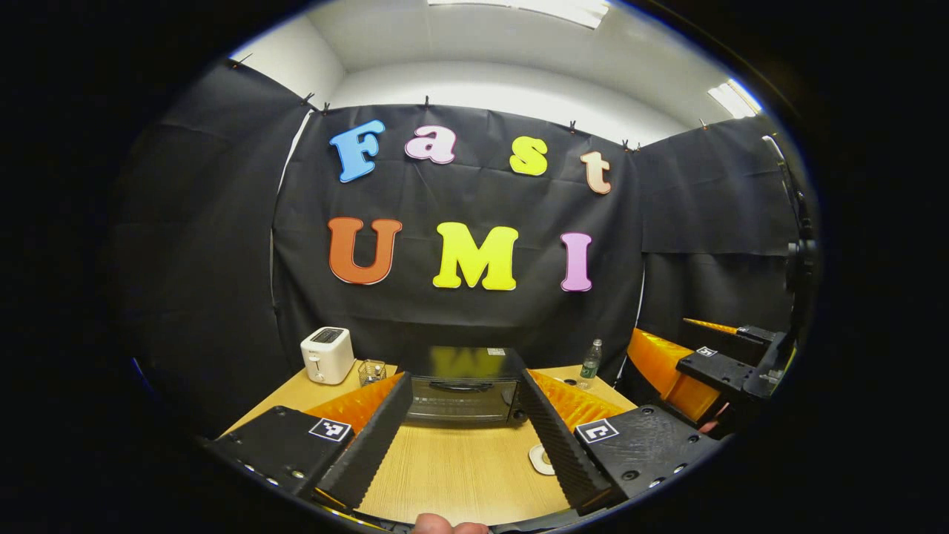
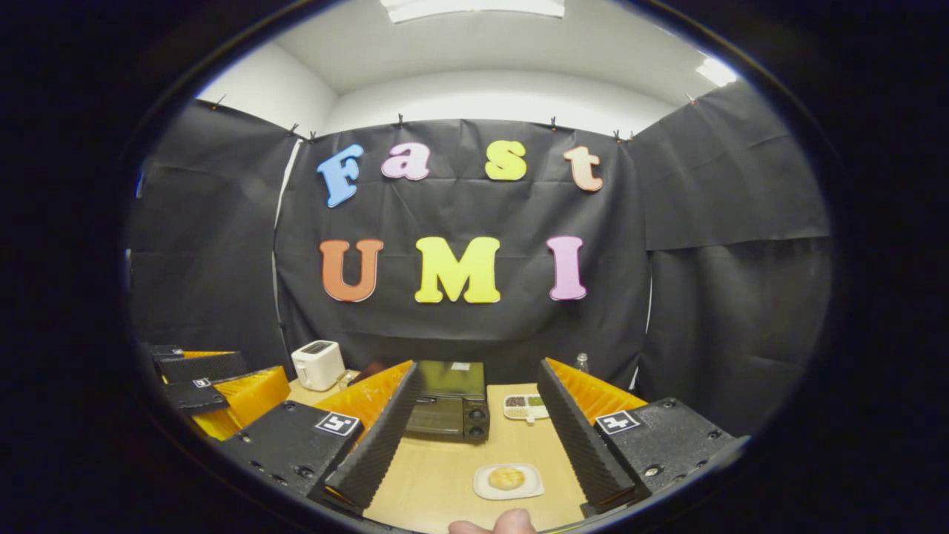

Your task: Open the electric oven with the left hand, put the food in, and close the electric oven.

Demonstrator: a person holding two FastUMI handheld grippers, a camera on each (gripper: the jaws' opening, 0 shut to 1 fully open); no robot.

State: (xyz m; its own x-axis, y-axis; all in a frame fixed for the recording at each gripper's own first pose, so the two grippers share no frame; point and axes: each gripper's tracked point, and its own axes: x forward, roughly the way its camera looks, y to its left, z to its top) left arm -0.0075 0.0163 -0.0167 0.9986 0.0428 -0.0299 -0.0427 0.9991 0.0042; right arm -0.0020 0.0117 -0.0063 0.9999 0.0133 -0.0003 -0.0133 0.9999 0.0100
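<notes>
A black electric oven stands at the back of the wooden table with its door closed and its handle across the top of the door. My left gripper is open and empty, held in front of the oven and apart from it. A bread roll lies on a small white plate near the table's front edge. The right gripper hangs open above that plate, holding nothing. In the right gripper view the oven sits left of centre. The plate's edge peeks out beside my left gripper's right finger.
A white toaster and a small glass jar stand left of the oven. To its right are a plastic bottle and a divided white tray. The other gripper shows at the far right.
</notes>
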